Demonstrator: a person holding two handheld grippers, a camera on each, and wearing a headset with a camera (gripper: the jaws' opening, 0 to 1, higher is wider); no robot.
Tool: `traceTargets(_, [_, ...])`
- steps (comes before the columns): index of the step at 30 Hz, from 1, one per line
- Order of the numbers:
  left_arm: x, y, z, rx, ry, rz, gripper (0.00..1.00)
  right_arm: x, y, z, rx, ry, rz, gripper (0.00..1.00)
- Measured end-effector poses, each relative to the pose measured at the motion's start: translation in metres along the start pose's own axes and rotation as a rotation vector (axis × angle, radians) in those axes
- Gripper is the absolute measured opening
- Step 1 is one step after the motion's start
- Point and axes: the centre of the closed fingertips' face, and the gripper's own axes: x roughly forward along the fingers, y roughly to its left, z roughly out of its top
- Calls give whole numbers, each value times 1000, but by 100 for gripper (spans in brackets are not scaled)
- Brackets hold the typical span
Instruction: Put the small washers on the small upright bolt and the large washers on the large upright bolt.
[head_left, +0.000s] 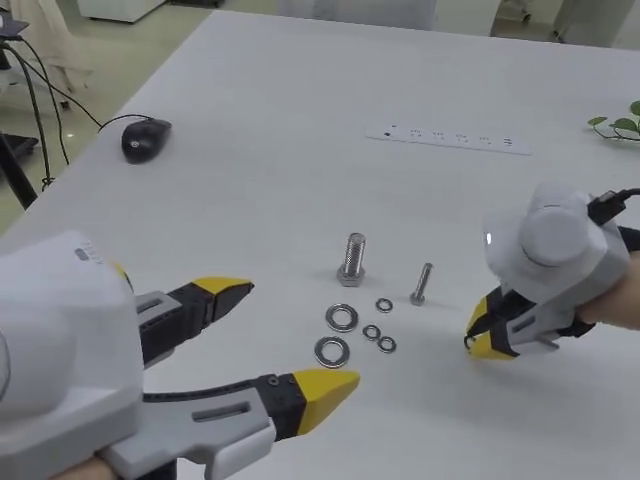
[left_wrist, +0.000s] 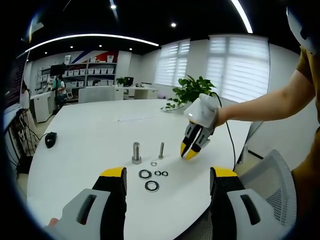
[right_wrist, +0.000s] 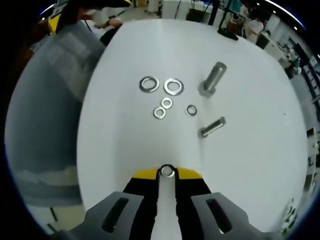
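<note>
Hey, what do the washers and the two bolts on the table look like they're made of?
The washers look like bright metal, probably plated steel: silvery rings with glints. The large bolt and small bolt look like grey metal too, with a duller satin sheen on the threads. The exact alloy cannot be told.

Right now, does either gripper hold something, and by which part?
The right gripper pinches a small washer by its outer edge, between the jaw tips. The left gripper is open and empty.
</note>
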Motion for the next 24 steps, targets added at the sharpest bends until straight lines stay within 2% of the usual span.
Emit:
traceTargets(7, [2,-2,0,-3,-6,-4,67,-26,-19,29,-12,-40,-33,12])
traceTargets(13, [2,-4,0,-6,-7,-8,67,-38,-35,46,-32,-49,-60,12])
traceTargets(16, [2,-3,1,-6,-13,-8,67,-38,-49,49,-60,-32,-71,12])
traceTargets(24, [2,-3,-2,-13,-2,-11,67,-31,-55,58,-83,-11,-52,12])
